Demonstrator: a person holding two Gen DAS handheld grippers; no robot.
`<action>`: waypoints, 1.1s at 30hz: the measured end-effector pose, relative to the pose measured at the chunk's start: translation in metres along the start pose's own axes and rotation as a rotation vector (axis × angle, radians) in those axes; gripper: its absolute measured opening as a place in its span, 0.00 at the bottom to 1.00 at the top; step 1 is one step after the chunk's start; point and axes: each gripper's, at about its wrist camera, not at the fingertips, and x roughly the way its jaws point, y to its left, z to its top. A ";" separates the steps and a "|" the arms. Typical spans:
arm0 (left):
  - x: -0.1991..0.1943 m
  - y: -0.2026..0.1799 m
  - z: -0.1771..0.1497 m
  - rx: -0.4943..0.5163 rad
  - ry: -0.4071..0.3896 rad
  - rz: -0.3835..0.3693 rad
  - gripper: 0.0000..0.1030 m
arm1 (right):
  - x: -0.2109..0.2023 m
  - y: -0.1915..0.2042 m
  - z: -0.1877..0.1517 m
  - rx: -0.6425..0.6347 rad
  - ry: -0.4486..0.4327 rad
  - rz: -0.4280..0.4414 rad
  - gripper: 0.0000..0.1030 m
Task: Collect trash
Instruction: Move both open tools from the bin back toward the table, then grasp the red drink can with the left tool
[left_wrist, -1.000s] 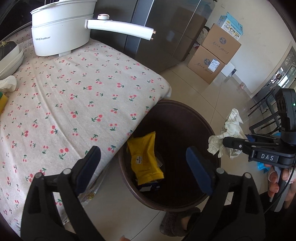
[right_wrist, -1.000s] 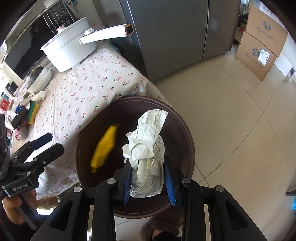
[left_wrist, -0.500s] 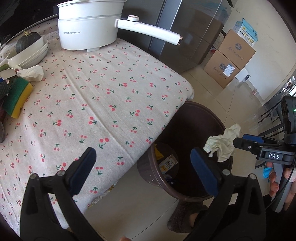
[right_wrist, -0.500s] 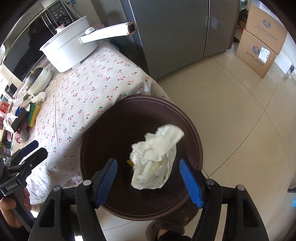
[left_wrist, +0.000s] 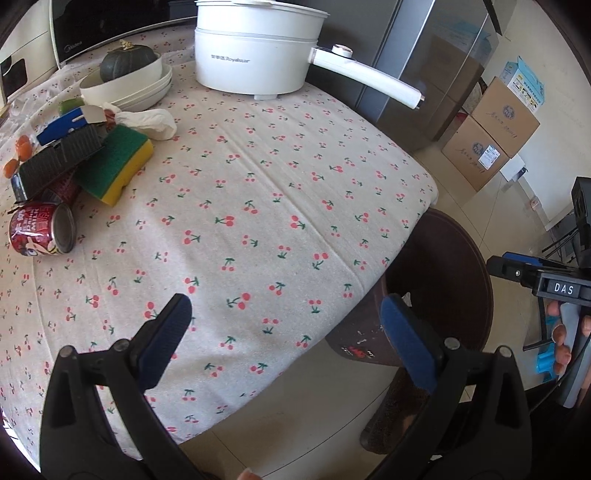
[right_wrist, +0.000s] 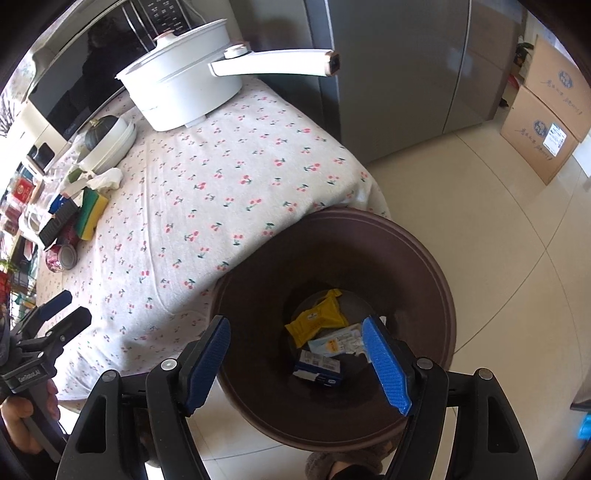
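Observation:
A dark brown trash bin (right_wrist: 439, 273) stands on the floor at the table's corner; it also shows in the left wrist view (left_wrist: 476, 266). Inside lie a yellow packet (right_wrist: 319, 317), a pale wrapper (right_wrist: 340, 343) and a small blue box (right_wrist: 319, 367). My right gripper (right_wrist: 299, 362) is open and empty above the bin's near rim. My left gripper (left_wrist: 288, 332) is open and empty above the table's front edge. On the table's left lie a crumpled white tissue (left_wrist: 147, 122) and a red can (left_wrist: 42, 229) on its side.
A cherry-print cloth (left_wrist: 258, 184) covers the table. A white electric pot (left_wrist: 258, 48) with a long handle stands at the back. A green-yellow sponge (left_wrist: 114, 166), a black brush (left_wrist: 55, 158) and stacked bowls with a squash (left_wrist: 125, 81) sit at left. Cardboard boxes (left_wrist: 495, 129) stand by the wall.
My right gripper opened and the crumpled white paper dropped out of it, out of sight. My left gripper swung left from the bin to over the table.

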 end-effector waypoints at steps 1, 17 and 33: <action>-0.003 0.009 -0.001 -0.015 -0.001 0.012 0.99 | 0.001 0.008 0.002 -0.013 0.000 0.007 0.74; -0.039 0.167 0.010 -0.125 -0.089 0.317 0.99 | 0.041 0.140 0.042 -0.237 0.055 0.052 0.84; 0.014 0.208 0.027 -0.234 -0.014 0.232 0.99 | 0.077 0.178 0.054 -0.250 0.106 0.046 0.84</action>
